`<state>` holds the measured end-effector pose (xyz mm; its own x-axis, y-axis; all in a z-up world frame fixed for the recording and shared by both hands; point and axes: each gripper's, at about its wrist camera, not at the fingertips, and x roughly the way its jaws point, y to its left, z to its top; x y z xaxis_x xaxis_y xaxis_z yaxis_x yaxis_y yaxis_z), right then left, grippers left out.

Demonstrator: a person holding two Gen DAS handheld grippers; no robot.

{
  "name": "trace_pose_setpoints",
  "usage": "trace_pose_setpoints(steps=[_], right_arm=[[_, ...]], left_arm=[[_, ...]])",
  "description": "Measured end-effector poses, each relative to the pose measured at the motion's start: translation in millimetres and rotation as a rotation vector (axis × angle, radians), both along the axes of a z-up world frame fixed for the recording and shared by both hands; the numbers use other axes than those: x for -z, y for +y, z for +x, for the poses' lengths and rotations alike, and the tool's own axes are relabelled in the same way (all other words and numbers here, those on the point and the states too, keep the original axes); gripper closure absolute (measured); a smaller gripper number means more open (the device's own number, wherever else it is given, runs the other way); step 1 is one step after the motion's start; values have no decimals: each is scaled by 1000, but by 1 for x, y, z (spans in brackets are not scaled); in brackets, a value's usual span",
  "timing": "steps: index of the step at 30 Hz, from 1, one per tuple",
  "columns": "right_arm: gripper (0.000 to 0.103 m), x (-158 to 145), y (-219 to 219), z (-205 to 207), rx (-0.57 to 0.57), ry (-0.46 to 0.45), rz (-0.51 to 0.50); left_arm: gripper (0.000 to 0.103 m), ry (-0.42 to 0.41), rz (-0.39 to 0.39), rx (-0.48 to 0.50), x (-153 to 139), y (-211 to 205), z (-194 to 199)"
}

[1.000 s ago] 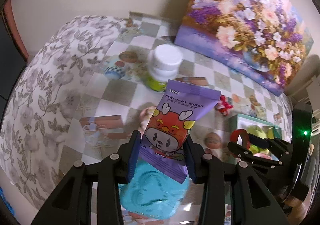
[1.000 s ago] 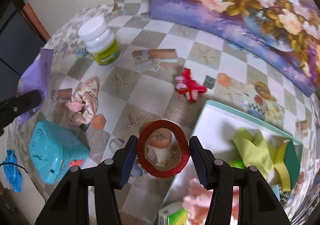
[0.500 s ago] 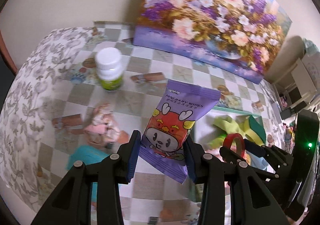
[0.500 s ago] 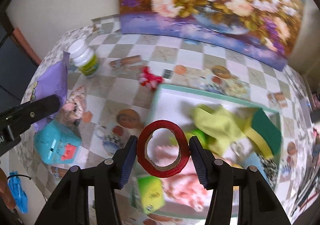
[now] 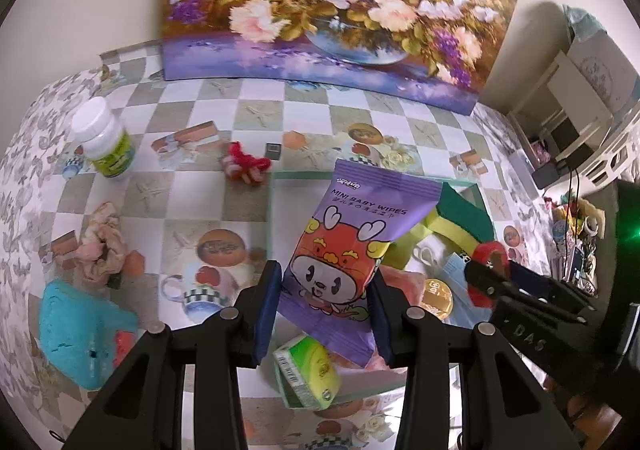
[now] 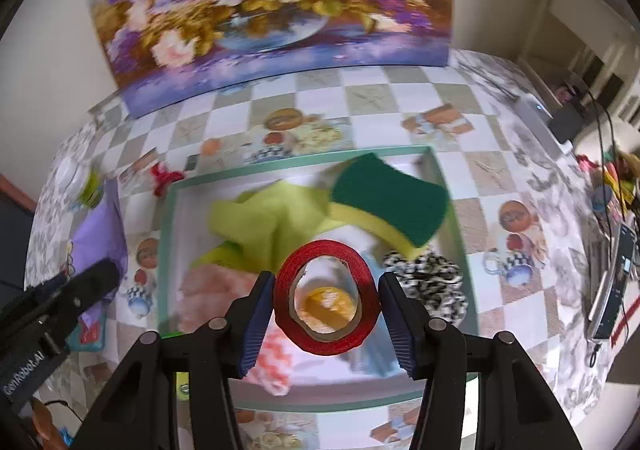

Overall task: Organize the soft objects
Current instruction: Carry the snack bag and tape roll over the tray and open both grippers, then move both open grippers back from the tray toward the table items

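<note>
Between left hand-held gripper (image 5: 325, 308) pads — clamped "MINI BABY WIPES" pack (image 5: 352, 246); right's (image 6: 326, 308) — red tape roll (image 6: 326, 300).

Wipes pack (image 5: 352, 246) and tape roll (image 6: 326, 298) carried from tablecloth to over tray (image 6: 304, 155).

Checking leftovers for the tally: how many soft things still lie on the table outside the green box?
2: crumpled pink floral cloth at left, red yarn bow beside the green-rimmed box; more may be hidden.

Checkered tablecloth (image 5: 256, 113): tray (image 6: 166, 209), bottle (image 5: 105, 143)
</note>
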<state>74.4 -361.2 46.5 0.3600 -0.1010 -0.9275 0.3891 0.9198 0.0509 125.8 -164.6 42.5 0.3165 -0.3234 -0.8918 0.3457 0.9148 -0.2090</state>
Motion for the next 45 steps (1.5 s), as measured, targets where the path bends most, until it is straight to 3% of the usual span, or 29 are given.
trace_pose_setpoints(steps=[7,19,22,26,32,37,45], right_arm=[[47,10,-12,8,2,-4,34],[47,44,-19,30,-6,67,65],[47,46,-19,32,-6,75,59],[47,46,-15,34,-16,87,41],[47,48,-13,34,-21,102,29],[37,45,-11,35,-25,116,-12],[34,42,-7,36,-34,120,-37]], left_arm=[[60,38,38,6,26,-22,14],[60,100,76,-31,67,-32,43],[60,114,68,-36,70,-31,45],[45,122,66,-42,70,-30,45],[44,115,54,-35,63,-27,42],[36,115,61,-52,59,-19,43],[34,99,86,-73,58,-13,45]])
